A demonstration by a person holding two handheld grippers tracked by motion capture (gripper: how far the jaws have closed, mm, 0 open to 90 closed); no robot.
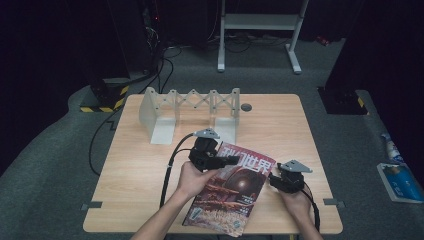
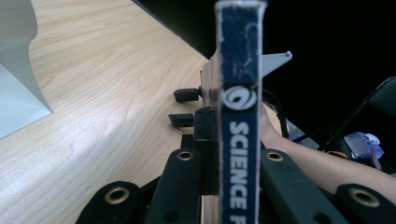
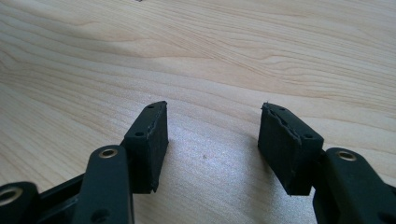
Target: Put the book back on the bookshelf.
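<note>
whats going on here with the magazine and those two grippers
A person at a wooden table works with a gripper in each hand. The left gripper is shut on the edge of a magazine, holding it by its blue spine. The right gripper sits open over bare wood beside the magazine. A grey expanding rack stands farther back.

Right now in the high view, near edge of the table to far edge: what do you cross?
Magazine clamped in the left gripper → grey folding rack → round grommet near the far edge of the table.
</note>
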